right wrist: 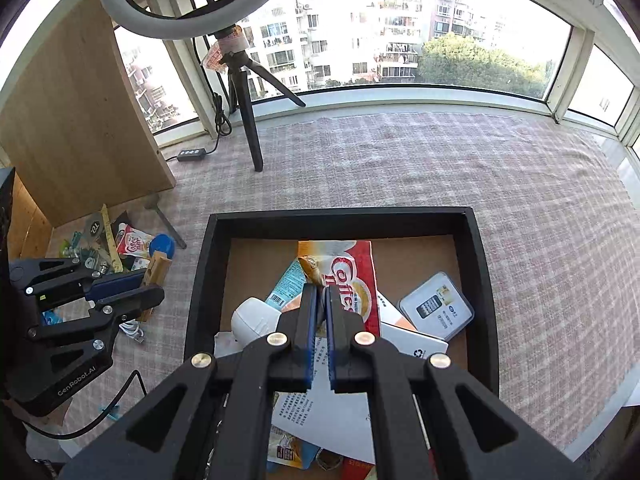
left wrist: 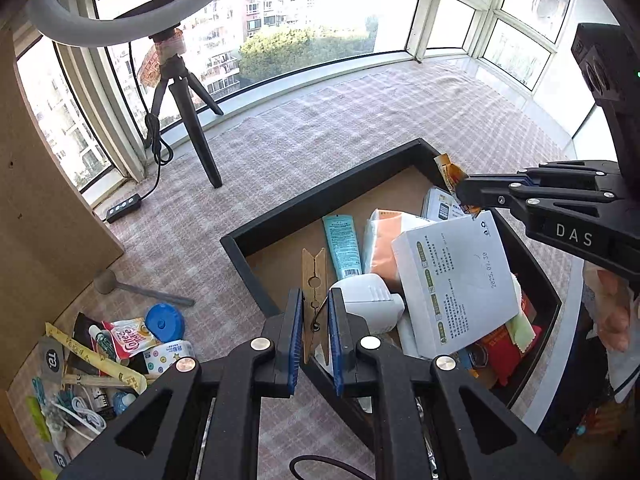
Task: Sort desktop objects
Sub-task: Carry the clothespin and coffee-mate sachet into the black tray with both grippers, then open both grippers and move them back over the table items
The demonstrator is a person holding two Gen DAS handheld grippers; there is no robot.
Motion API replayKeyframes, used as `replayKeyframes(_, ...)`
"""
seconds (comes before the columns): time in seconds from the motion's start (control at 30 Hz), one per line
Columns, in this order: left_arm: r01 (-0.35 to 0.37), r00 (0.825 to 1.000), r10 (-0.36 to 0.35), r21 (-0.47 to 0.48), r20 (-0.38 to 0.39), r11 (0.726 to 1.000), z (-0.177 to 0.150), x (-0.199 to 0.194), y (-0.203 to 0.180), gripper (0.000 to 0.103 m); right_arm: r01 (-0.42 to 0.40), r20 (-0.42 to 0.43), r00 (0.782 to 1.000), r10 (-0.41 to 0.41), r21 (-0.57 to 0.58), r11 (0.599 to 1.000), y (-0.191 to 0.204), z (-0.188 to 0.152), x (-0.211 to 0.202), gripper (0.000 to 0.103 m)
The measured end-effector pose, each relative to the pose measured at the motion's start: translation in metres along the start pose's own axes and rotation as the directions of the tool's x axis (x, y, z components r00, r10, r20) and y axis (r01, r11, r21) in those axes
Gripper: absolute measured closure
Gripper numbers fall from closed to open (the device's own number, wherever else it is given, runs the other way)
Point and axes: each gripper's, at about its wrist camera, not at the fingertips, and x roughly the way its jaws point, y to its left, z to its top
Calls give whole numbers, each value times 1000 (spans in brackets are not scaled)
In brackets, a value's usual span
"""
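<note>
At the left, unsorted small items (left wrist: 116,344) were left heaped on the checked cloth (left wrist: 320,128). The left gripper (left wrist: 314,316) was closed on a wooden clothespin (left wrist: 314,280), held above the near-left rim of the black tray (left wrist: 320,196), presumably for deposit. Further right, the right gripper (right wrist: 321,308) was pinched on a coffee sachet (right wrist: 340,264), suspended over the tray's contents.

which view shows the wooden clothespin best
The left wrist view: the wooden clothespin stands clamped between the left gripper pads, nearly its whole length visible above the black tray. The right wrist view shows only part of it, off to the left, partly behind that gripper's fingers.
</note>
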Motion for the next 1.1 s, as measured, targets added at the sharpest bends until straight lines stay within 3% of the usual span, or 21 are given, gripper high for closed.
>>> replayKeyframes(0.1,29,1000,-29,6,-12,1000,14,9,-8,91,21,0,1000,-21,26,999,-14,2,2,98)
replayKeyframes(0.17,44,999,-44,-2,-32,999,21,16,-10,72,26,2,1000,-26,48,999,-23,5,5,97)
replayKeyframes(0.2,38,999,-38,-3,-26,999,23,18,-10,60,27,0,1000,-27,63,998,-28,6,6,91)
replayKeyframes(0.23,27,1000,-27,-2,-15,1000,25,18,-10,62,29,-11,1000,-28,80,996,-32,6,8,76)
replayKeyframes(0.3,17,1000,-17,-1,-11,1000,25,18,-9,61,23,-9,1000,-22,105,994,-37,5,9,64)
replayKeyframes(0.5,-9,1000,9,1,-8,1000,14,2,5,62,-3,-3,1000,3,89,996,-28,1,6,64)
replayKeyframes(0.73,-73,997,73,-24,21,997,-19,-53,39,62,-76,21,997,76,10,997,9,-5,-15,64)
replayKeyframes(0.93,-172,984,175,-91,30,981,-73,-108,88,62,-147,18,989,149,-88,985,54,-19,-33,64)
replayKeyframes(1.1,-271,961,277,-183,10,945,-135,-147,136,61,-199,-24,980,198,-197,960,102,-43,-35,64)
